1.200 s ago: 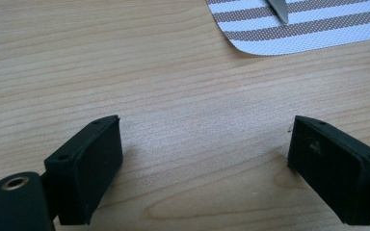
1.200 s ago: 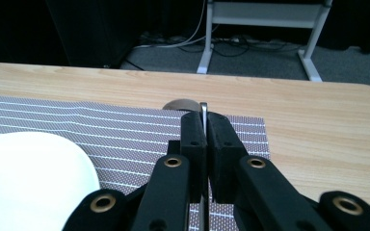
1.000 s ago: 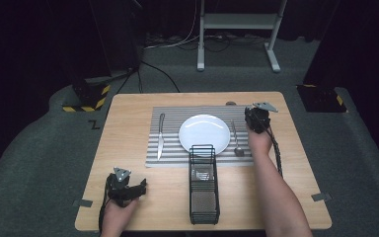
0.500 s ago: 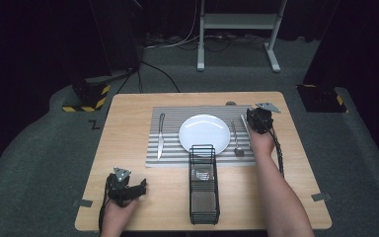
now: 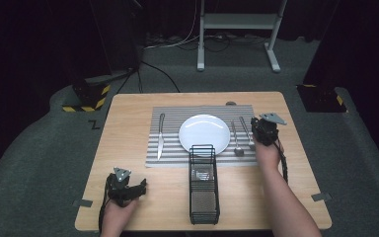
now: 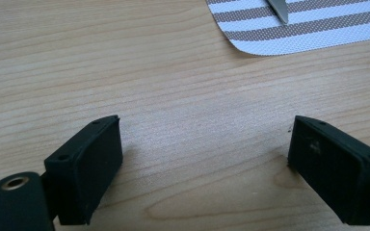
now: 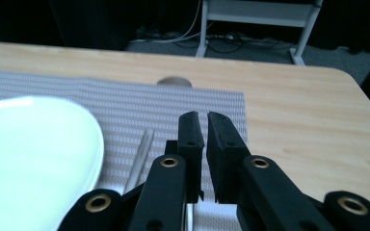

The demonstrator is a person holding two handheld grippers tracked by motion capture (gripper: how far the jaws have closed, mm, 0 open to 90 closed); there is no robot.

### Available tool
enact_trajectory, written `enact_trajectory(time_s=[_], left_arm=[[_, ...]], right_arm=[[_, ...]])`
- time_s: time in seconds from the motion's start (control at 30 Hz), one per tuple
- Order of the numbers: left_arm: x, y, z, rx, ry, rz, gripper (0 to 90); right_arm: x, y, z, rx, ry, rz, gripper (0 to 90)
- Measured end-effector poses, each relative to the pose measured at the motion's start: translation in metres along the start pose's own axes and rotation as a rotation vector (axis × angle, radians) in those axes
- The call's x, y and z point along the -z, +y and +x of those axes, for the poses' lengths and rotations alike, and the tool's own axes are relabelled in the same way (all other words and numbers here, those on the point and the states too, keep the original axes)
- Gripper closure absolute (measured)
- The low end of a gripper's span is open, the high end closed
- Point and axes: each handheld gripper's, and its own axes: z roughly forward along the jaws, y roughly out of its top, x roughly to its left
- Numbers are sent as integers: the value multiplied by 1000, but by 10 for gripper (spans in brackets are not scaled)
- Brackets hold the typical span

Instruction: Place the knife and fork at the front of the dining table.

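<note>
Resting on bare tabletop [image 5: 128,128] near the front left corner, the left hand-held gripper [image 5: 128,187] is seen spread wide and empty. The right hand-held gripper [image 5: 262,129] is held nearly closed, gripping nothing, just beside the fork [image 5: 247,133] and spoon [image 5: 236,140] laid on the striped placemat [image 5: 170,113] right of the white plate [image 5: 205,133].

A white plate [image 5: 204,134] sits on a striped mat [image 5: 172,157]. A knife [image 5: 161,136] lies left of it. A black wire basket [image 5: 204,200] stands near, maybe holding something shiny.
</note>
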Motion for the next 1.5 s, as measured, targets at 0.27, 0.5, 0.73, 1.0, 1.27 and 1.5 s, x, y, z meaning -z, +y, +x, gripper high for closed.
enact_trajectory(time_s=[0.27, 0.5, 0.73, 1.0, 1.27, 1.5], left_arm=[[0, 0, 0, 2, 0, 0, 118], [0, 0, 0, 0, 0, 0, 118], [0, 0, 0, 0, 0, 0, 119], [0, 0, 0, 0, 0, 0, 118], [0, 0, 0, 0, 0, 0, 118], [0, 0, 0, 1, 0, 0, 119]], right_arm=[[31, -33, -12, 5, -24, 46, 863], [45, -50, -18, -15, 10, 97, 843], [36, -58, -15, 4, 11, 153, 839], [36, -59, -11, 9, 29, 153, 833], [38, -62, -8, 13, 41, 163, 838], [39, -63, -5, -3, 60, 158, 837]])
